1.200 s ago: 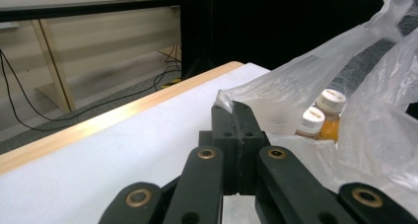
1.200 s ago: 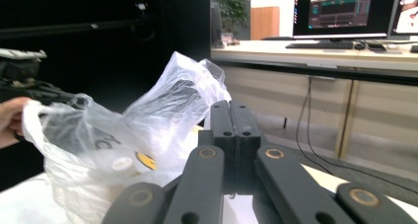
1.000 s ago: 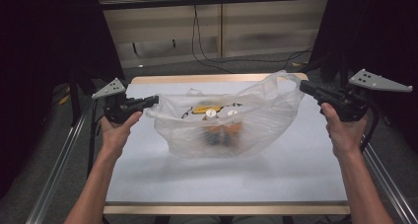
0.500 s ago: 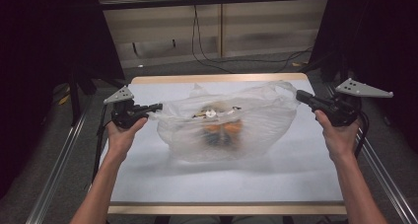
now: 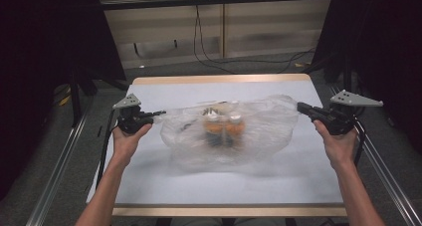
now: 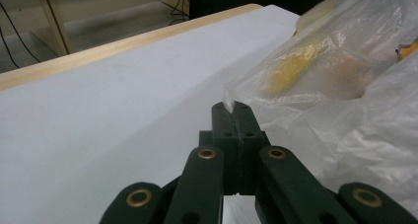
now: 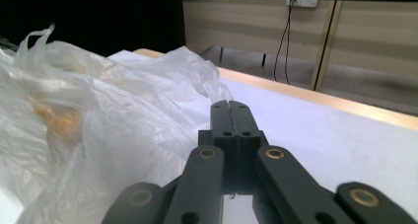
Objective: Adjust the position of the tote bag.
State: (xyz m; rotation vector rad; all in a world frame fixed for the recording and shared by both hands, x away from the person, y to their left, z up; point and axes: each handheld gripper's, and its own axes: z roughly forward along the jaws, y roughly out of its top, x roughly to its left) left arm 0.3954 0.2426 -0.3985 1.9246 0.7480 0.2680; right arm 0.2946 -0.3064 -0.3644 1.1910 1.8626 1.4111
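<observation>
The clear plastic bag (image 5: 234,129) lies slumped near the middle of the white counter (image 5: 149,186), stretched sideways between the person's two hands, and everything here is easiest placed against it. It is thin, limp film, crinkled and probably slippery, with no stiffness of its own; I would judge it light in itself, its weight coming from what sits inside: two orange bottles with pale caps (image 5: 224,129) standing close together at the bag's centre, with some smaller dark-and-yellow items just behind them that are too blurred to name. The left tool (image 5: 158,113) is at the bag's left end, its jaws shut on a pinch of film; the left gripper view shows the plastic edge (image 6: 230,104) caught right at the closed jaw tips. The right tool (image 5: 300,106) is at the bag's right end with its jaws pressed together; in the right gripper view a fold of film (image 7: 207,83) lies just at the tips, and from above the film runs to them, so it likely holds a corner, though I cannot see the pinch itself. The bag's long axis runs left to right, from one tool to the other, parallel with the counter's near edge. The two end corners seem the right places to hold, since gripping mid-bag would bunch the film, and a thin pinch could tear or slip if the bottles shift.
</observation>
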